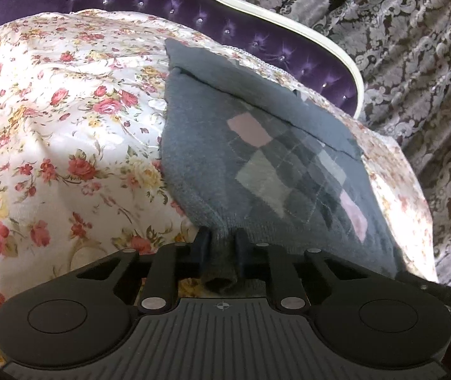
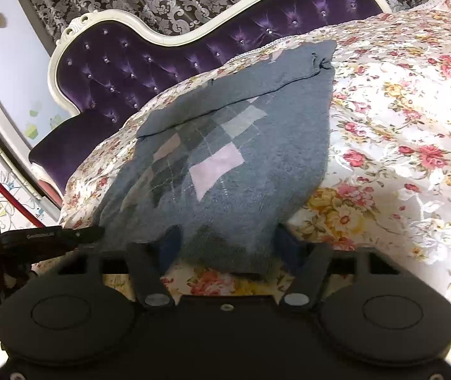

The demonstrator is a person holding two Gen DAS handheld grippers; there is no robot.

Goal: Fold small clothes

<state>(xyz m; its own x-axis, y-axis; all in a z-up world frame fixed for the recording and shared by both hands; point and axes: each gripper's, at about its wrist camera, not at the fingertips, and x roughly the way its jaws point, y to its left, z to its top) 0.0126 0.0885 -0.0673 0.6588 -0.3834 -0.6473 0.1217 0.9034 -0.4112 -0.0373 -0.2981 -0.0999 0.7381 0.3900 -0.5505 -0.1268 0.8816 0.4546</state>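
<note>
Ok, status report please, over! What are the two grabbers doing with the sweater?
Left gripper shut on sweater hem. Right gripper open, fingers astride the hem. Sweater on floral bedspread. Nothing in the way.

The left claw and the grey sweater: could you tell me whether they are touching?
Touching. The left wrist view shows the left claw closed on a bunched edge of the grey sweater.

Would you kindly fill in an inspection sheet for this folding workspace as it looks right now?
Surface: floral bedspread, wrinkled.
Job's things: grey argyle sweater, far part folded over, near hem raised off the cover.
Clutter: nothing seen.
Grippers: left tool shut on the sweater hem; right tool has its fingers apart with the hem between them.
Cables: nothing seen.
Surroundings: purple tufted headboard, patterned curtain, red pipe or cord at the right view's left edge.
</note>
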